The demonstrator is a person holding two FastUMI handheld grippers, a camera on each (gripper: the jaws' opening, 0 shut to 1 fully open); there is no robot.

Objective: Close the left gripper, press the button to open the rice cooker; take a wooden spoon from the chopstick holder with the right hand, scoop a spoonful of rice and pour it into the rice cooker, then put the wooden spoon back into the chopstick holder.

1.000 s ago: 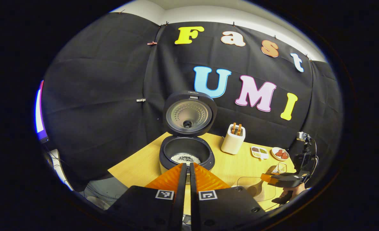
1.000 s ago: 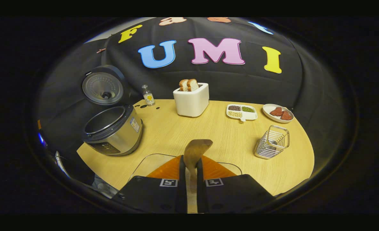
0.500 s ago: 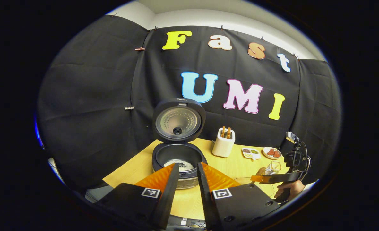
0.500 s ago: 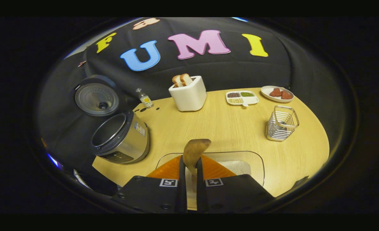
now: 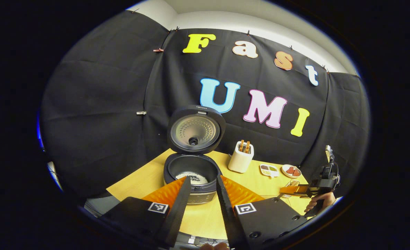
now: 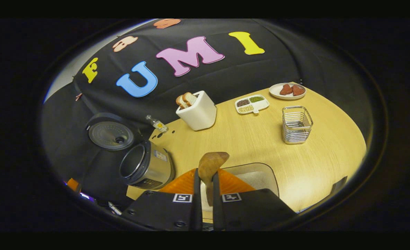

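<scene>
— Right hand-held gripper (image 6: 205, 175) first: its two fingers are pressed together on the handle of the wooden spoon (image 6: 211, 166), whose bowl sticks up above a clear container of rice (image 6: 257, 177) at the near edge of the table (image 6: 260, 142). What does the left gripper view give you?

— Left hand-held gripper (image 5: 201, 184) stands partly open, a gap between its fingers, holding nothing, hovering short of the rice cooker (image 5: 192, 172). From here I look straight into the pot: white rice lies at the bottom, lid (image 5: 196, 129) upright behind it. At the far right I also catch the right hand-held gripper from the side, with the hand (image 5: 317, 203) that grips it.

— My side sees the cooker's steel wall and tilted rim, not the pot's floor. Behind it, a small bottle (image 6: 157, 124) near the table's back edge.

— Not visible from mine. The white toaster (image 5: 241, 159) with slices I do have.

— Then the wire chopstick holder (image 6: 296, 124), standing upright, well apart from the spoon; beyond it a divided dish (image 6: 252, 103) and a plate (image 6: 287, 91).
</scene>
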